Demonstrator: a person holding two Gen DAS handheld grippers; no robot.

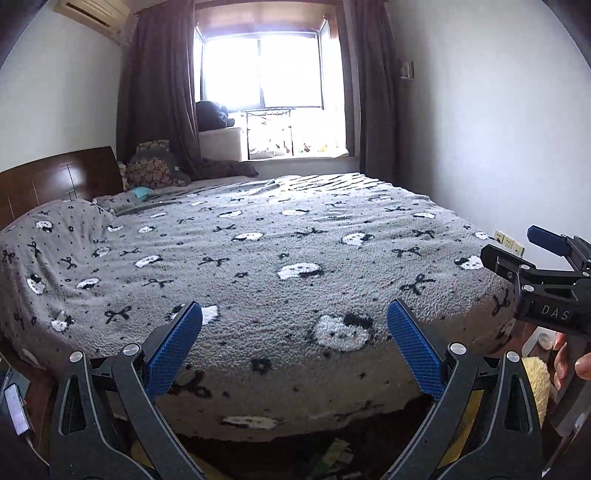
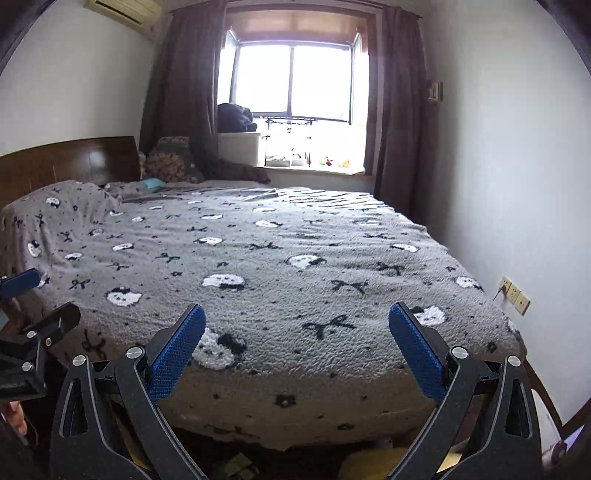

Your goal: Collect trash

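A big bed (image 1: 295,258) fills most of the room, and it stands right in front of both tools. A fuzzy grey blanket (image 2: 295,280) with white cat faces and black bows covers it all the way to the near edge. The left gripper (image 1: 294,345) has its two blue fingers (image 1: 173,350) spread wide apart, with nothing between them. The right gripper (image 2: 297,347) is spread wide too, and it holds nothing. Each tool peeks into the other's view from the side, and a bit of the person's hand (image 1: 569,363) shows under the right one. At the far end is one bright window (image 2: 291,83) with two dark curtains (image 1: 159,88), one on each side. One air conditioner (image 1: 90,13) hangs high on the left wall, cut off at the top. A brown wooden headboard (image 1: 59,181) stands at the left, and a lump under the blanket beside it may be a pillow. Some cushions (image 1: 151,168) are piled in the far corner. One phone (image 1: 16,410) lies low at the left, partly cut off. The trash (image 1: 334,456) is down on the dark floor under the foot of the bed: a few greenish scraps of paper or wrappers, between the tool arms. It is too dark there to count them. Something yellow (image 2: 369,463) sits near them, hard to make out.
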